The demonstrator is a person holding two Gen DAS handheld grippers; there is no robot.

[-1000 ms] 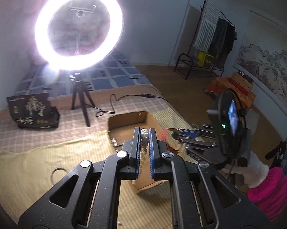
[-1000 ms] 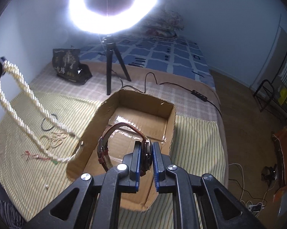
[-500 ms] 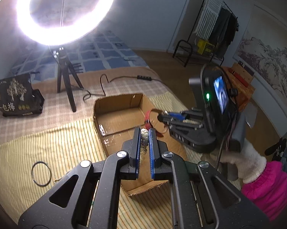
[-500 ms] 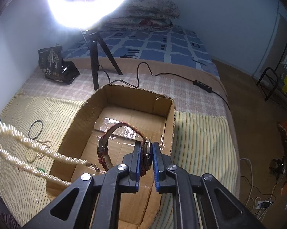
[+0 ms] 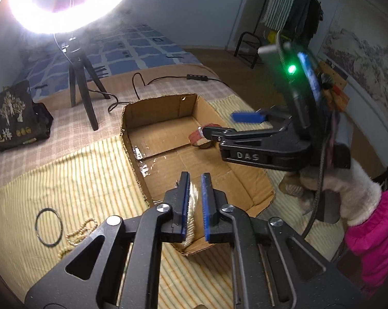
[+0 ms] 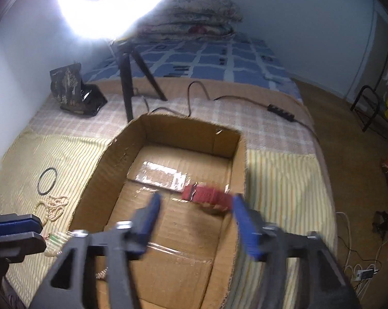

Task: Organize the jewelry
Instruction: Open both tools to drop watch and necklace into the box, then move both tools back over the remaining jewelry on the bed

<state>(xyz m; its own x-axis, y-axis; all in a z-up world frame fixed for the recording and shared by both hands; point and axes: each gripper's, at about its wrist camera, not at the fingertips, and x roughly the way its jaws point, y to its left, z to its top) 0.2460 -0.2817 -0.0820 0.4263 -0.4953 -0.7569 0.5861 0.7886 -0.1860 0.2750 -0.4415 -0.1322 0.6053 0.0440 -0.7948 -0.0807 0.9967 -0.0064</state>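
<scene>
Red-strap wristwatch (image 6: pixel 207 197) now lies on the floor of the open brown cardboard box (image 6: pixel 168 128), near its far right wall; half a sec ago it was pinched in my right claw (image 6: pixel 196 213). That claw's jaws are opening, wide apart, nothing between them, so watch = delivered, I'd say. Cream pearl-bead necklace (image 5: pixel 191 206) hangs between the pads of my left claw (image 5: pixel 195 203), over the box's near end; those jaws are opening too, gap showing beside the beads, so grip is off and it should drop in. A sec ago it was clamped tight, higher above the box. Left of the box on the yellow striped bedcover (image 5: pixel 78 180): thin black ring bangle (image 5: pixel 49 226) & small gold bead chain (image 5: pixel 80 231), both not yet boxed.
</scene>
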